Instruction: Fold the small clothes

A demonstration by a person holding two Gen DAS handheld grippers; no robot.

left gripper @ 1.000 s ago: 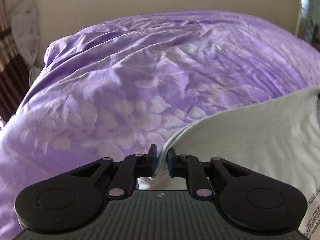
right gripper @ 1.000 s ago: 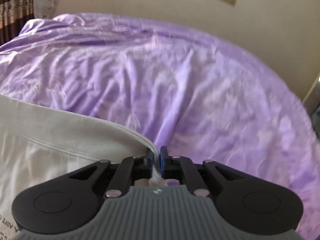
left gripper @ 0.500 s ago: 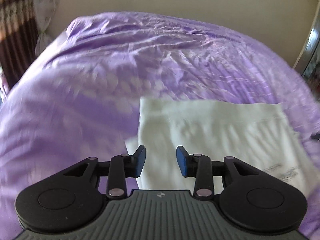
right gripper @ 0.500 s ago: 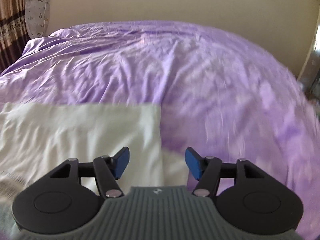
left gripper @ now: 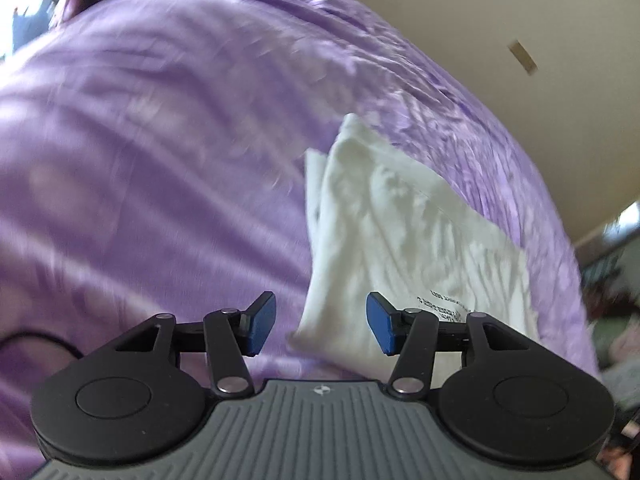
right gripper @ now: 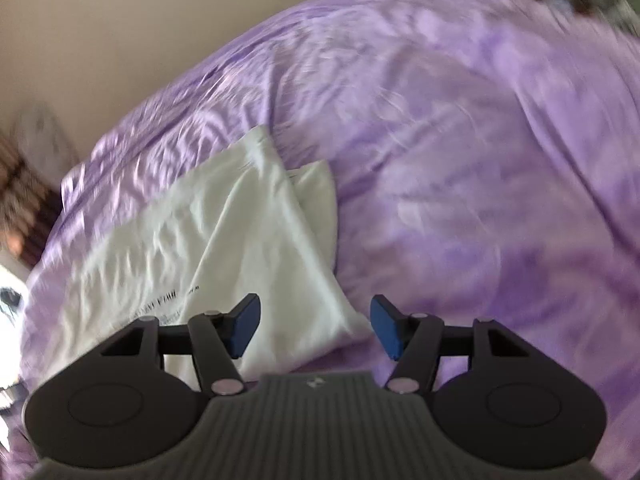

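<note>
A white garment with small dark print lies folded over on the purple bedspread. My left gripper is open and empty, above the garment's near left corner. In the right wrist view the same garment lies at centre left, with a folded flap on top. My right gripper is open and empty, above the garment's near right corner. Both views are tilted and blurred.
The purple bedspread fills most of both views. A beige wall stands behind the bed. Dark striped fabric shows at the far left of the right wrist view. Blurred room clutter lies past the bed's right edge.
Both grippers let go of the garment's edge and opened. They pulled back and tilted outward, and the garment now lies folded on the bed.
</note>
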